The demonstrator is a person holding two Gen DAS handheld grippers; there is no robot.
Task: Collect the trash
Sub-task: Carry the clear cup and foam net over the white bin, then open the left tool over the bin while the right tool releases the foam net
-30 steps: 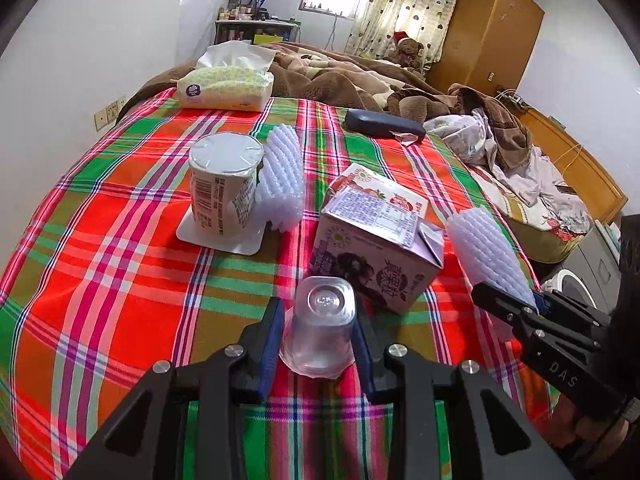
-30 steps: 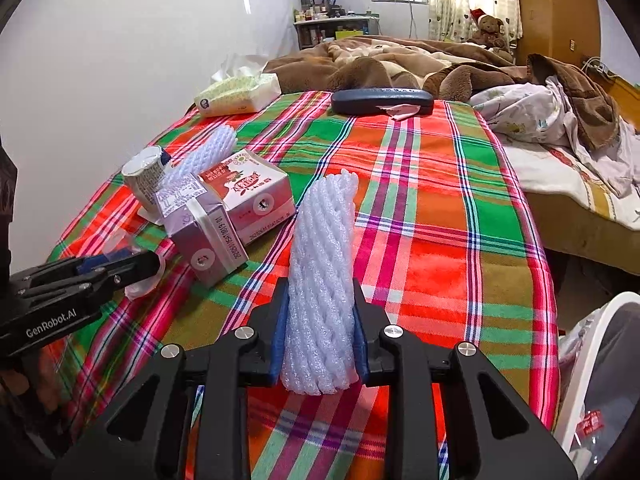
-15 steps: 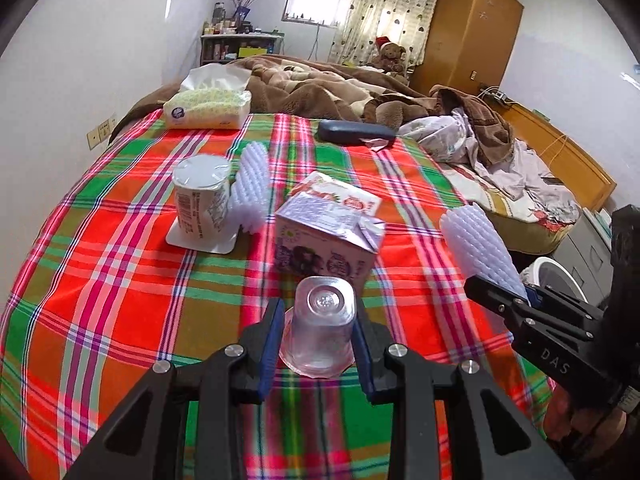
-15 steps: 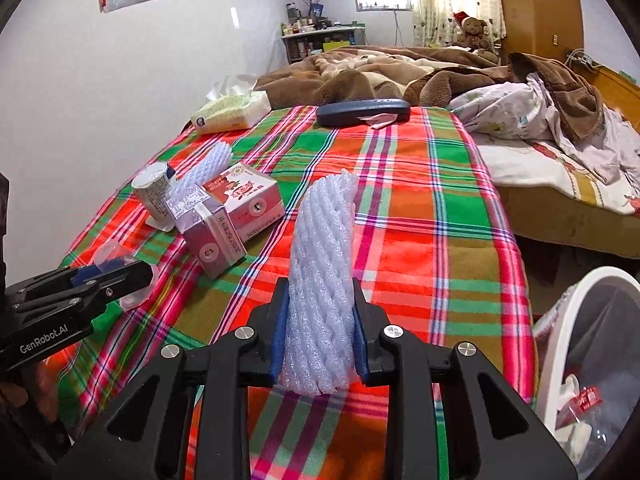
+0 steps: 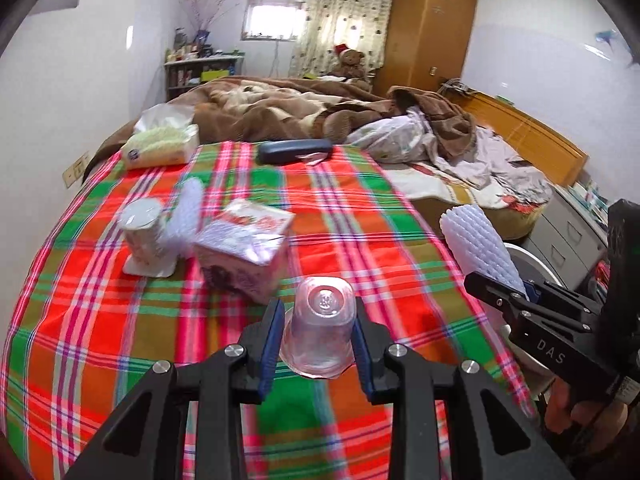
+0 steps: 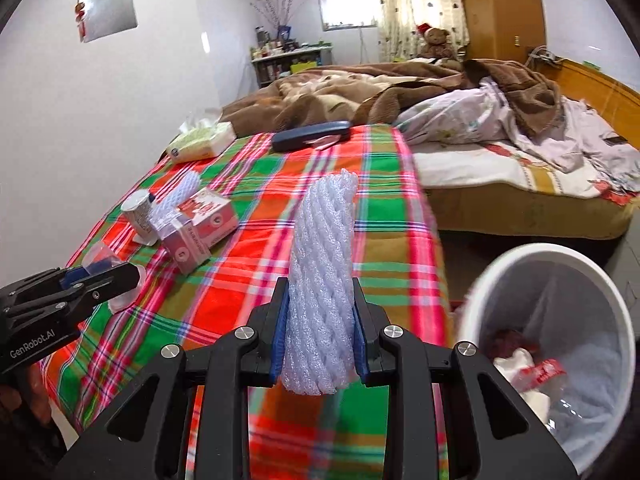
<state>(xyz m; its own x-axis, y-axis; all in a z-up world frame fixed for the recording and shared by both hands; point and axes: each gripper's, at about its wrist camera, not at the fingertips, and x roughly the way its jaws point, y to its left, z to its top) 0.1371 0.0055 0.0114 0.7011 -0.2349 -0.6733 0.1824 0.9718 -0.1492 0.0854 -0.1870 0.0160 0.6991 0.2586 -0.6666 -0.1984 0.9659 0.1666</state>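
Right of the right gripper (image 6: 319, 334), past the plaid cloth's (image 6: 384, 208) edge, a round white bin (image 6: 492, 264) is seen; ribbed foam netting (image 6: 322, 280) is clamped. A clear plastic cup (image 5: 320, 330) is pinched by the left gripper (image 5: 318, 346).

The right claw (image 6: 319, 330) grips a white foam net sleeve (image 6: 323, 280) above the plaid-clothed table (image 6: 384, 208), beside a white trash bin (image 6: 548, 344) (crumpled scraps inside).

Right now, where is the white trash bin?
In the right wrist view the white trash bin stands at lower right, on the floor beside the plaid table, near the bed.
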